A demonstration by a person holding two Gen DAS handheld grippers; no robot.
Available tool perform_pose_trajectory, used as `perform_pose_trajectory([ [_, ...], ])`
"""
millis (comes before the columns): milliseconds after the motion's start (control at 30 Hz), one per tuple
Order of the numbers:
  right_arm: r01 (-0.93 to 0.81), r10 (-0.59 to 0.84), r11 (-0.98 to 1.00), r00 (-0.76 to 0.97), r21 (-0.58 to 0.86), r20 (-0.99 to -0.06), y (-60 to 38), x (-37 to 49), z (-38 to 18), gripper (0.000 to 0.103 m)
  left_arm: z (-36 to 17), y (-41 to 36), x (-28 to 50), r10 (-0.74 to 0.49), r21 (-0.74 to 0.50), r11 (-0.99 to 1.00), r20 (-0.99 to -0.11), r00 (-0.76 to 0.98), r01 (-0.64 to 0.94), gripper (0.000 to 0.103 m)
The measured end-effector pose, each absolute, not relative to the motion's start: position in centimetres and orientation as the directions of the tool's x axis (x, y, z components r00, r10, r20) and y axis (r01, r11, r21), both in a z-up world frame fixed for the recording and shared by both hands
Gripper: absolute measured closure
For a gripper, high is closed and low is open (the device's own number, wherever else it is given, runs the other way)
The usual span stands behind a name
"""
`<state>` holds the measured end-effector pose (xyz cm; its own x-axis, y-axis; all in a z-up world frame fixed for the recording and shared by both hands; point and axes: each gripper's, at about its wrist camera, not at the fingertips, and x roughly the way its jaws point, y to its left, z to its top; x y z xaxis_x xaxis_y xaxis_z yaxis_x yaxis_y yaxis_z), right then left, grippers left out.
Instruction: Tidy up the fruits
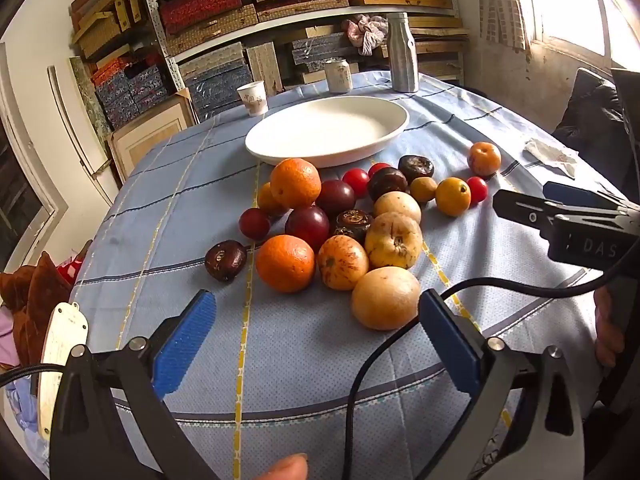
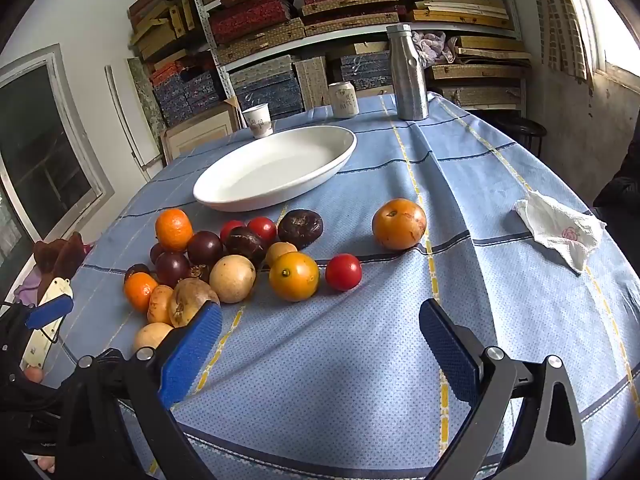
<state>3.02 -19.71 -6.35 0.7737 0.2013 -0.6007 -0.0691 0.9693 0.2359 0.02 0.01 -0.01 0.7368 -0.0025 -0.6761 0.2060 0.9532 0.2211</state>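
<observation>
1. A loose heap of mixed round fruits (image 1: 340, 216) lies on the blue checked tablecloth (image 2: 500, 184), just in front of the white oval ceramic dish (image 1: 326, 130), whose near rim almost touches the back of the heap.
2. In the heap: two bright orange mandarins, one at the back (image 1: 295, 183) and one at the front (image 1: 285, 263); dark purple plums (image 1: 307, 223); small red cherry tomatoes (image 1: 355, 182); wrinkled dark brown fruits (image 1: 225, 260); and pale yellow-brown fruits, the largest (image 1: 386, 298) nearest the left gripper.
3. A single orange-brown round fruit (image 2: 399, 224) sits apart to the right of the heap, with a red cherry tomato (image 2: 343, 272) and a yellow-orange fruit (image 2: 294, 276) between it and the rest.
4. The dish holds nothing.
5. The left gripper (image 1: 316, 344) hovers low over the cloth just before the heap, jaws spread wide, gripping nothing.
6. The right gripper (image 2: 320, 344) is likewise spread wide and bare, its left finger close beside the heap's right front.
7. Beyond the dish stand a white paper cup (image 1: 253, 98), a pale drinks can (image 1: 338, 76) and a tall metal flask (image 1: 402, 54).
8. A crumpled white cloth (image 2: 560, 232) lies well off to the right.
</observation>
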Motion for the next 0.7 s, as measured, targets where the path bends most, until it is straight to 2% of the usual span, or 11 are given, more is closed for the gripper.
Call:
perform_pose_trajectory([
  [700,-0.107,0.214,0.972,0.772,0.209,-0.599,-18.2,2.6,-6.8,0.003,-0.1,0.5,0.4,-0.006,0.196,0.961,-0.690,0.724,0.194,0.004],
])
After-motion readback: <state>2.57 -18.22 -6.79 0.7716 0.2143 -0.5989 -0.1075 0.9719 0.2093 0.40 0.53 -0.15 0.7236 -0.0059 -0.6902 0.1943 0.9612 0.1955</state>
